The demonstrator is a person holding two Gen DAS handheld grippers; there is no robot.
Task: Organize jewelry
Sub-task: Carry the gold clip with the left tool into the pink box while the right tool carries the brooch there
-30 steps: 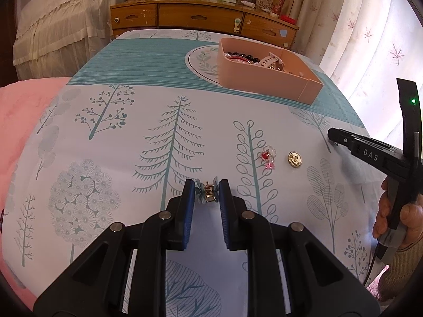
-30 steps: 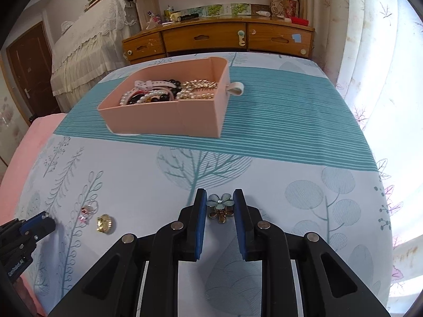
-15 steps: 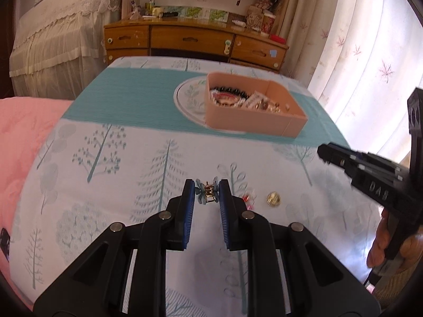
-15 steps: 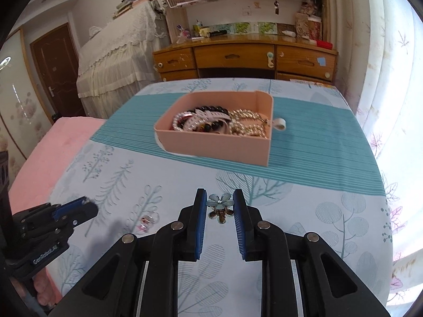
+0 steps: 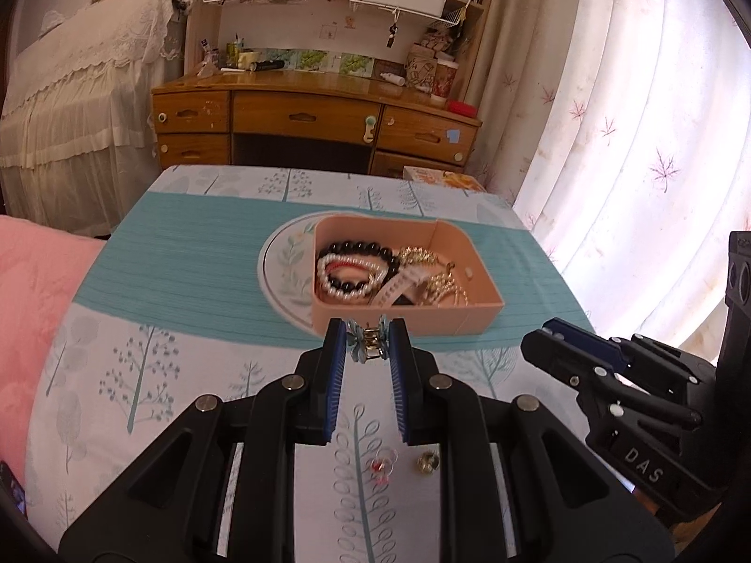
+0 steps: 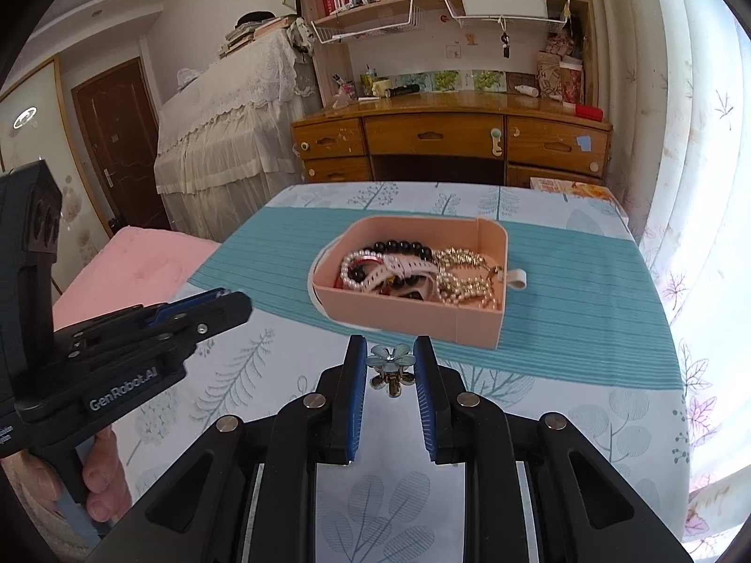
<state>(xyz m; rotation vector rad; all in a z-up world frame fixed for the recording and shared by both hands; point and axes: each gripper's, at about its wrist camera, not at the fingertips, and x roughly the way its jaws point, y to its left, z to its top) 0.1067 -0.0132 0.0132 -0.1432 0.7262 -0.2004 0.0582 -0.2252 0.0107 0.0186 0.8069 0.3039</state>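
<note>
Pale-blue petals with a small clear stone at the centre mark the flower hair clip (image 6: 390,368), its gold-toned spring hanging below; the right gripper (image 6: 390,366) has its jaws closed on it, held above the bed just short of the pink box (image 6: 408,316). The left gripper (image 5: 367,345) likewise has its jaws clamped on a second small clip (image 5: 367,346), blue-winged with a gold claw, in the air near the box's front wall. Inside the box lie a black bead bracelet (image 5: 359,249), a pearl strand (image 5: 345,287), a white strap and gold chains in a tangle. On the sheet below the left gripper lie a red-stoned ring (image 5: 381,464) and, just beside it, a gold button-like piece (image 5: 428,460). The bed sheet (image 6: 586,375) is white with tree prints and a teal striped band. Beyond stand a wooden desk (image 6: 450,136), bookshelves and pale curtains.
</note>
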